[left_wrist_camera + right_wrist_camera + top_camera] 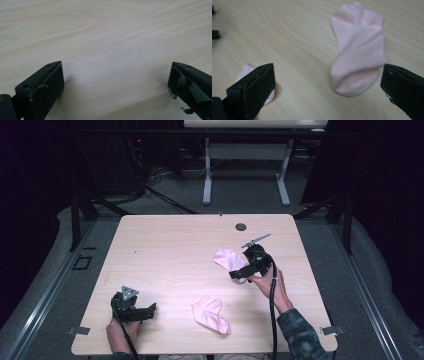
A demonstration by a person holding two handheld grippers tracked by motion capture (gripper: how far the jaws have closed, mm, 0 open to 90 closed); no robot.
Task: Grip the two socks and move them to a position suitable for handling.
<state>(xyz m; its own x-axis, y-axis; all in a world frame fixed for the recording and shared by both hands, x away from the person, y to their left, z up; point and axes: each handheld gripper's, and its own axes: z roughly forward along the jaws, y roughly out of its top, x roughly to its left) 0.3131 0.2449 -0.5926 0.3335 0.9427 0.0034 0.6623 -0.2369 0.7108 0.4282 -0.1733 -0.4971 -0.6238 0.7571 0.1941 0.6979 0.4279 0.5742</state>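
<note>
Two pink socks lie flat on the wooden table (165, 245). One sock (226, 258) is right of centre, the other sock (212, 315) is near the front edge. My right gripper (239, 275) hovers just right of the farther sock, open, nothing between its jaws. In the right gripper view (328, 67) a sock (358, 50) lies ahead between the wide jaws, and a second sock's edge (244, 71) peeks from behind the left jaw. My left gripper (147, 312) rests at the front left, open, with bare table (110, 37) in front of it (116, 64).
A small round cable hole (241, 226) sits near the table's far edge. A white desk frame (245, 170) stands on the floor beyond the table. Dark curtains and metal rails flank both sides.
</note>
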